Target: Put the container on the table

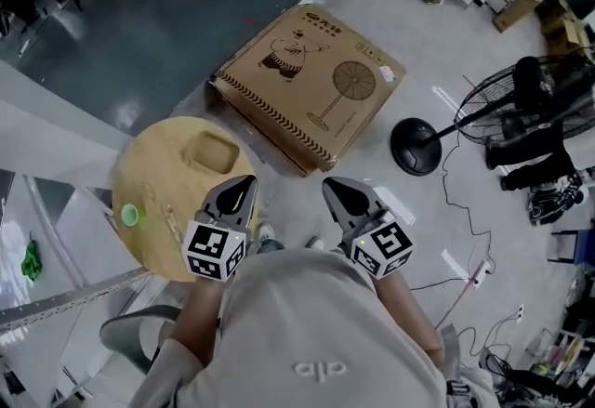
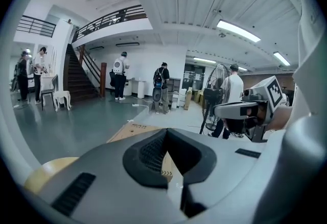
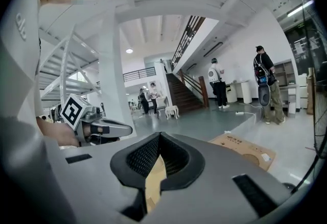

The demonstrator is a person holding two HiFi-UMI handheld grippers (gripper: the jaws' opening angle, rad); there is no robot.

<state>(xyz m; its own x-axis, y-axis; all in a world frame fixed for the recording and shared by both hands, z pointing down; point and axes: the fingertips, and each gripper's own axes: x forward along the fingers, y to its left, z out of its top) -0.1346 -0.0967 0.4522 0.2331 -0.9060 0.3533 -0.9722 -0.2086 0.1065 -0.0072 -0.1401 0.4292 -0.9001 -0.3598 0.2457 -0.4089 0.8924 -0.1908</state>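
Observation:
A round wooden table [image 1: 158,239] stands at the left of the head view. On it lies a shallow tan tray-like container [image 1: 212,153], and a small green cup [image 1: 130,215] sits near its left edge. My left gripper [image 1: 240,188] hovers over the table's right edge, just in front of the container, shut and holding nothing. My right gripper [image 1: 337,190] hangs beside it over the floor, also shut and holding nothing. In the left gripper view the jaw tips [image 2: 166,131] meet; in the right gripper view the tips [image 3: 159,135] meet too.
A large flat cardboard fan box [image 1: 307,81] lies on the floor beyond the table. A standing fan [image 1: 521,99] with a round black base [image 1: 418,146] and cables is at the right. A grey chair [image 1: 130,336] is at lower left. Several people [image 2: 120,75] stand far off.

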